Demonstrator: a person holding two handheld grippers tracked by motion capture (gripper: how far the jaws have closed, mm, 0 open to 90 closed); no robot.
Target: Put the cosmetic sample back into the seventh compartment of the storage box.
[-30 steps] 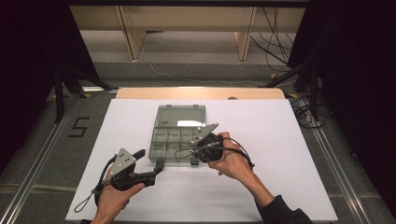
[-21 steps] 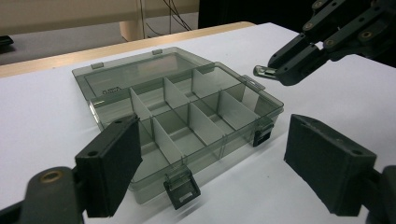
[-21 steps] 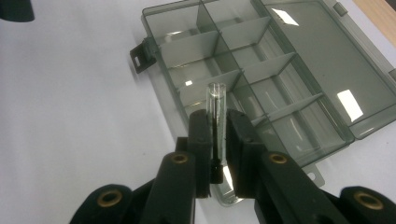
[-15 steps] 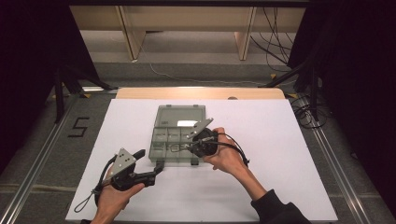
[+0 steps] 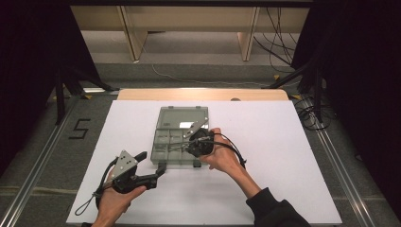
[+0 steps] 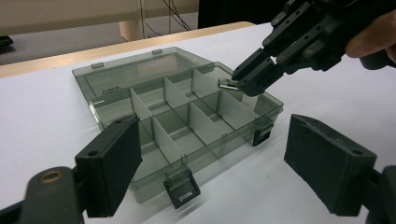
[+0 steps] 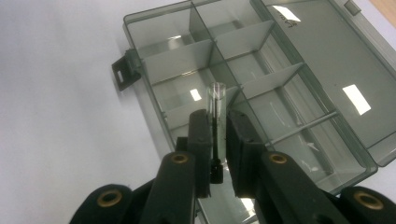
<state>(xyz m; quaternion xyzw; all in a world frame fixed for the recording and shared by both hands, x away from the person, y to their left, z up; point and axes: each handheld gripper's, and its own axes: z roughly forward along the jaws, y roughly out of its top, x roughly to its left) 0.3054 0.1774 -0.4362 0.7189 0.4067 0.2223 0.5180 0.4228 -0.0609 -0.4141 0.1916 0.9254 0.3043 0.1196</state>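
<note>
Now, right tongs (image 7: 215, 140): clamped on small clear tube (image 7: 216, 100), poised above organizer box (image 5: 163, 156) compartments for dropping.
Left tongs (image 6: 210, 172): apart, idle near box front.

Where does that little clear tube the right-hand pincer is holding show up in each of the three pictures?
High view: the small clear tube sits left of the right gripper, over the middle of the open compartment box.
Left gripper view: upper right of centre, at the right gripper's tips above the box's far compartments.
Right gripper view: centre, upright between the jaws.
Shared landmark: the grey box's dividers.
</note>
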